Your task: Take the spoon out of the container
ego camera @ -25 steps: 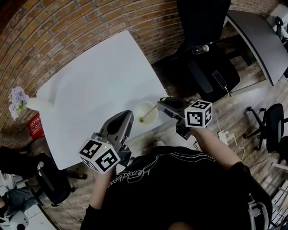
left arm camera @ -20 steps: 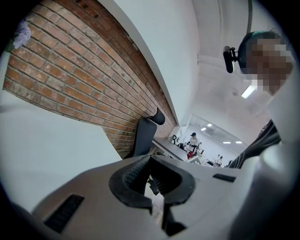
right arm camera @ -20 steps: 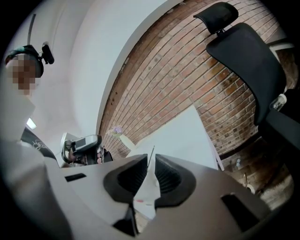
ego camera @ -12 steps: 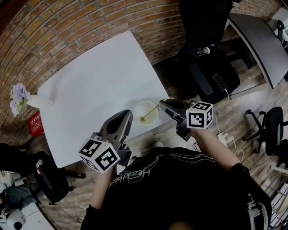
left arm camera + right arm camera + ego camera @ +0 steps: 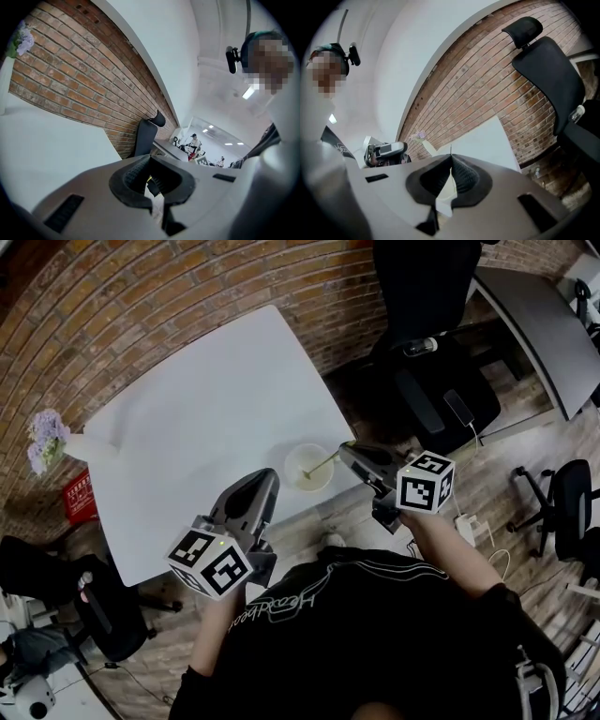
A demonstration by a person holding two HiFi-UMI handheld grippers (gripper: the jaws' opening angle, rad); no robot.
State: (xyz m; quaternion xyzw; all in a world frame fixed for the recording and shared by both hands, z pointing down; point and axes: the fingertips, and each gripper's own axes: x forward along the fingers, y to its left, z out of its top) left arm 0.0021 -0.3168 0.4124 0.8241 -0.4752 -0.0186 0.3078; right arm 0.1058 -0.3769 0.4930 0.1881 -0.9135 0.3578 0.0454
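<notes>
A round white container [image 5: 307, 468] stands near the front edge of the white table [image 5: 187, 427]. A thin pale spoon [image 5: 321, 465] leans out of it toward the right. My right gripper [image 5: 344, 448] is at the handle's end with its jaws pressed together on it. In the right gripper view the handle tip [image 5: 450, 149] pokes up between the shut right gripper [image 5: 450, 158]. My left gripper [image 5: 269, 476] hovers just left of the container, shut and holding nothing. In its own view the left gripper [image 5: 150, 160] points over the table toward the brick wall.
A white vase [image 5: 82, 448] with purple flowers stands at the table's left corner. A black office chair [image 5: 422, 343] is beyond the table's right side, and a grey desk [image 5: 534, 324] lies further right. A second chair [image 5: 570, 507] stands at the far right, and a red box [image 5: 79, 500] lies below the table's left edge.
The right gripper's jaws have closed on the spoon handle and shifted slightly right. The spoon's bowl end has slid up inside the container. The left gripper has hardly moved.
</notes>
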